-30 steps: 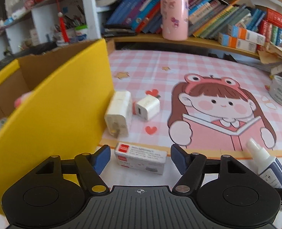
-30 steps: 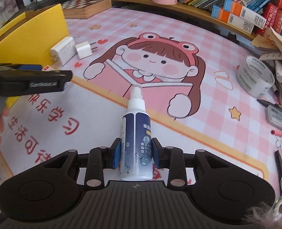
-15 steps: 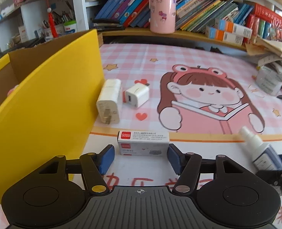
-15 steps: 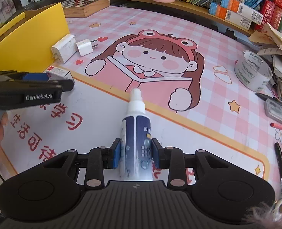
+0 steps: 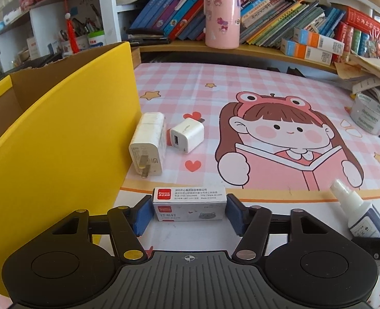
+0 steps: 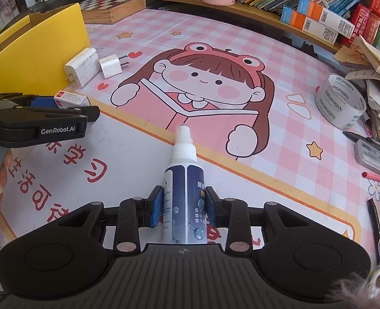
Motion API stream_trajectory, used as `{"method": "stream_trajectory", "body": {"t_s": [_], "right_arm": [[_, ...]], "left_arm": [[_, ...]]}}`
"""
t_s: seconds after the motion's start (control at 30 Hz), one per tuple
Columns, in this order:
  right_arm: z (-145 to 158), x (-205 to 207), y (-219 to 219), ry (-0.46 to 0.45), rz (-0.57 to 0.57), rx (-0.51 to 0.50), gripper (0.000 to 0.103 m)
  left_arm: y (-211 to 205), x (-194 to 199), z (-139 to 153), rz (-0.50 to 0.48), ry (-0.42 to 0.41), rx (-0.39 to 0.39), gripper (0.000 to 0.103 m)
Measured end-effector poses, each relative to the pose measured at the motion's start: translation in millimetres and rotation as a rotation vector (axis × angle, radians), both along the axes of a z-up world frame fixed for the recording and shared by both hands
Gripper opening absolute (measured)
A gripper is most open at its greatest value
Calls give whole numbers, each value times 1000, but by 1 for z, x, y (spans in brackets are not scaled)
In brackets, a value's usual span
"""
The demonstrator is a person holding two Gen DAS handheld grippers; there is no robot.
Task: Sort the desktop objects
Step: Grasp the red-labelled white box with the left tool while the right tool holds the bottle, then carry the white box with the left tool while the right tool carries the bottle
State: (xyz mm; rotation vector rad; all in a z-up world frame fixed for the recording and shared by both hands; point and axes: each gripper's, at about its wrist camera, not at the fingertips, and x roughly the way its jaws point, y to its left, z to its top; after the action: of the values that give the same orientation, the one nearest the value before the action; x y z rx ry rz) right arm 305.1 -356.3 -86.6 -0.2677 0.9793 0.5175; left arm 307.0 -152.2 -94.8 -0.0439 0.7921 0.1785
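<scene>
Cluttered desk under a shelf of books, covered by a pink checked mat (image 5: 241, 90) with a cartoon girl; a yellow box (image 5: 61, 134) stands at the left edge. We have two grippers in play. Our left gripper (image 5: 188, 212) sits low over the mat with a small staple box (image 5: 190, 202) lying flat right between its blue pads; the jaws are closing, and the pads look at or just shy of the box's two short ends, so we can't call it a firm grip yet. The box's long axis runs across the jaw gap, pad to pad, so the fingers take it lengthwise with no turn needed. Our right gripper (image 6: 183, 207) is clamped tight on a spray bottle (image 6: 183, 180), pads on the two sides of its dark blue body, nozzle pointing away from us along the fingers toward the girl drawing. Left hand is the nearer one to the yellow box, which sits just beside the staple box on its left, so we judge the staple box goes there next once the pinch is solid. Two white chargers (image 5: 148, 141) lie beyond, touching the yellow wall, untouched. A tape roll (image 6: 340, 103) sits far right, well apart.
</scene>
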Motion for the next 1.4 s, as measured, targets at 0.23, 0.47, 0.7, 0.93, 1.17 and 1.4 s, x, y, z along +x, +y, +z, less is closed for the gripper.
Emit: {"method": "stream_trajectory", "body": {"t_s": [0.23,0.47,0.7,0.93,1.17,1.4], "right_arm": [[0,-3,-1,2,-3,-8,30],[2,-7,-2,0,-38,6,30],[13,-18,-5,-25,-94,56,30],[34,-34,-9,-44,-157,127,30],[54,-63,-2,-84,-163,139,30],[68,-94,16,-130,-225,159,30]], "left_arm": [[6,-12,9,11,-34,-69,52],[2,-37,47,-20,-108,-127,52],[5,-67,73,-52,-137,-145,52],[5,-93,87,-121,-165,-106,52],[20,-115,102,-151,-192,-140,52],[47,-135,110,-212,-215,-141,52]]}}
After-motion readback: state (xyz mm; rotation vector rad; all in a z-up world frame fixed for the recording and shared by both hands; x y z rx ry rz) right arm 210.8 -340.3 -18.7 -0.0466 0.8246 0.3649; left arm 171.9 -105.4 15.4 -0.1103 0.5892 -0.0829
